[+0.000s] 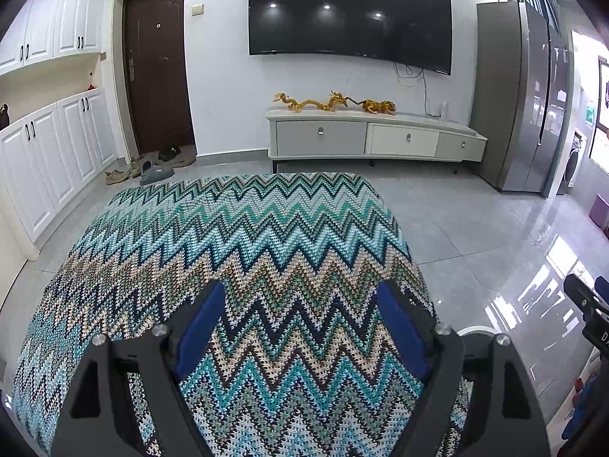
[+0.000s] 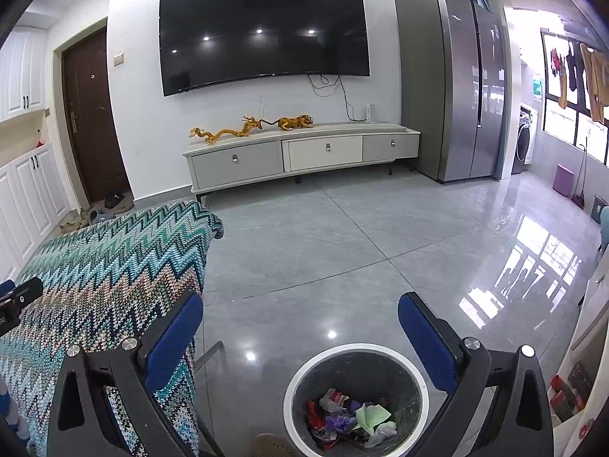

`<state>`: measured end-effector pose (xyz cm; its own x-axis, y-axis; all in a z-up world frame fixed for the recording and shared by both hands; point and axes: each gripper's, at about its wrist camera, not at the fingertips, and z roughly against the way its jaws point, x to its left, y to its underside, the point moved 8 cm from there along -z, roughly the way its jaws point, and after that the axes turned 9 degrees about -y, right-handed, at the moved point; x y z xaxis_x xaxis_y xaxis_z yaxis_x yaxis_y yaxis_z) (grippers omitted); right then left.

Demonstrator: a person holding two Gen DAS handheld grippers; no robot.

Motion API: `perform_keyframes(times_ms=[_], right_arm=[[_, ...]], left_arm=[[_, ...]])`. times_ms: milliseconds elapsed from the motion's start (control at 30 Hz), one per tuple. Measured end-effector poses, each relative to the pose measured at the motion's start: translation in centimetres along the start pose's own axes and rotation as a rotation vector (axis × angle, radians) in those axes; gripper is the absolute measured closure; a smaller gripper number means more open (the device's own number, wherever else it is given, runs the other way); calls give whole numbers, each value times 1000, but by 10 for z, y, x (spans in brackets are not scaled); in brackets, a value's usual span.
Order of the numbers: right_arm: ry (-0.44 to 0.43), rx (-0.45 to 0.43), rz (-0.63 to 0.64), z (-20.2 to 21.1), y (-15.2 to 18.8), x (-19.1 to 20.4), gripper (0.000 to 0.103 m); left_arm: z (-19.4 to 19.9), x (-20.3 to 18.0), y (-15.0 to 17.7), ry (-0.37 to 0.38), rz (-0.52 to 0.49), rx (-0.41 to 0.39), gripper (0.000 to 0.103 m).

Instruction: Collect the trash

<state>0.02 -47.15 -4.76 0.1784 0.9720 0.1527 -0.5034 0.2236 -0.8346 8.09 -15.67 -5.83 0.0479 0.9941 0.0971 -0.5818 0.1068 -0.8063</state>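
Judging from what lies in front of you, the collecting looks close to finished. Nearest, your right gripper [image 2: 300, 342] hangs with its jaws wide and nothing between them, just above the bin [image 2: 420, 377], which stands on the floor [image 2: 342, 236] beside the bench [image 2: 114, 266]. Inside the bin sits the trash [image 2: 350, 415]: crumpled wrappers, a pale green scrap and a clear bag, heaped at the bottom with plenty of room above. Your left gripper [image 1: 300, 327] hovers over the bench with its jaws equally wide and empty. The zigzag cloth [image 1: 243, 236] that covers the bench shows no litter anywhere in either view, though its near edge is hidden behind the jaws. Farther out, the grey tiles look bare up to the TV cabinet [image 2: 300, 152] and the fridge [image 2: 453, 87]. The only loose things there are the shoes [image 1: 141, 169] by the door, which are not rubbish. What may be left is a last check of the spots you cannot see.
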Motion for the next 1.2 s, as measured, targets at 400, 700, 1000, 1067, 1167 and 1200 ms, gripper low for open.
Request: perform_keyframes(times_ms=[400,700,1000,1067,1167,1200], right_arm=[[2,2,-1,0,1,0,0],[4,3,-3,1,2,0,0],[11,1,-3,2,3,0,0],[15,2,2,2,3,1,0],[16,1,2,3,3,2,0],[18,1,3,5,3,3,0]], left_arm=[[1,-1,2,-2,-5,2,22],[-1,1,4,-1,-5,11,22],[-3,3,5,2,-3,20,22],[-3,3,5,4,-2,20,22],[-3,3,5,6,-2,18,22],[-3,4,5,8,-2,17,22]])
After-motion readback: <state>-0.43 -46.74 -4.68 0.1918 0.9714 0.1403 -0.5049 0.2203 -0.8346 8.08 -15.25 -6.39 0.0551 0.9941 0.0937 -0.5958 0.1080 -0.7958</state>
